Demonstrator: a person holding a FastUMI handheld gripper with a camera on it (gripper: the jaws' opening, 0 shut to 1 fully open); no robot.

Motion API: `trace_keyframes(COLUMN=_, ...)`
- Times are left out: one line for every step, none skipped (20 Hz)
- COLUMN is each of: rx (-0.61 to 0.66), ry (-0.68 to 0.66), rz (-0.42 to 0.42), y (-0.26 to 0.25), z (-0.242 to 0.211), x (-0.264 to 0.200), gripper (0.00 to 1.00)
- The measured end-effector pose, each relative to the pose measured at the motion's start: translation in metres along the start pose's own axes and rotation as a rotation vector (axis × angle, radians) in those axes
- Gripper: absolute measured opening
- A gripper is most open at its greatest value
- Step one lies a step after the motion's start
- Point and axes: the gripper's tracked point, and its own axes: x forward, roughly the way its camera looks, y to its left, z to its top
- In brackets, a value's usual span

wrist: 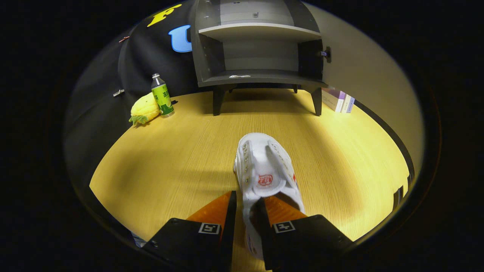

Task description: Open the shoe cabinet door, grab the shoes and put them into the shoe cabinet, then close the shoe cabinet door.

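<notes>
One shoe (264, 170) clamped in the tool (247, 206); bottle (162, 95), plush (145, 108) beside open cabinet (261, 53).

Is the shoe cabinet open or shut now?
Open. The shoe cabinet shows both bare shelves inside, its door swung aside. The gripper fingers pinch the white shoe's side wall.

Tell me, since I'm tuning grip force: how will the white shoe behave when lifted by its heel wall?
The white shoe looks like soft canvas, so the wall between the gripper fingers will probably buckle a little. It seems light for its size. Held at the heel, its toe will likely droop toward the wooden floor.
</notes>
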Motion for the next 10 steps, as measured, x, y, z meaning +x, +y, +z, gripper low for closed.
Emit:
trace_keyframes(rx=-0.006, ry=-0.001, rz=0.000, y=0.001, z=0.002, x=0.004, gripper=0.36)
trace_keyframes(rx=-0.012, ry=-0.005, rz=-0.002, y=0.001, z=0.004, x=0.007, gripper=0.35)
trace_keyframes(rx=-0.022, ry=-0.005, rz=-0.006, y=0.001, z=0.005, x=0.010, gripper=0.35)
trace_keyframes(rx=-0.031, ry=-0.009, rz=-0.023, y=-0.002, z=0.008, x=0.008, gripper=0.35)
trace_keyframes(rx=-0.037, ry=-0.007, rz=-0.007, y=-0.001, z=0.006, x=0.004, gripper=0.34)
trace_keyframes(rx=-0.039, ry=-0.004, rz=-0.013, y=0.000, z=0.007, x=0.011, gripper=0.12)
trace_keyframes(rx=-0.046, ry=-0.004, rz=-0.017, y=0.000, z=0.006, x=0.013, gripper=0.11)
trace_keyframes(rx=-0.052, ry=-0.002, rz=-0.018, y=0.001, z=0.006, x=0.014, gripper=0.11)
trace_keyframes(rx=-0.054, ry=-0.004, rz=-0.019, y=0.000, z=0.008, x=0.012, gripper=0.11)
trace_keyframes(rx=-0.058, ry=0.000, rz=-0.018, y=0.002, z=0.006, x=0.018, gripper=0.08)
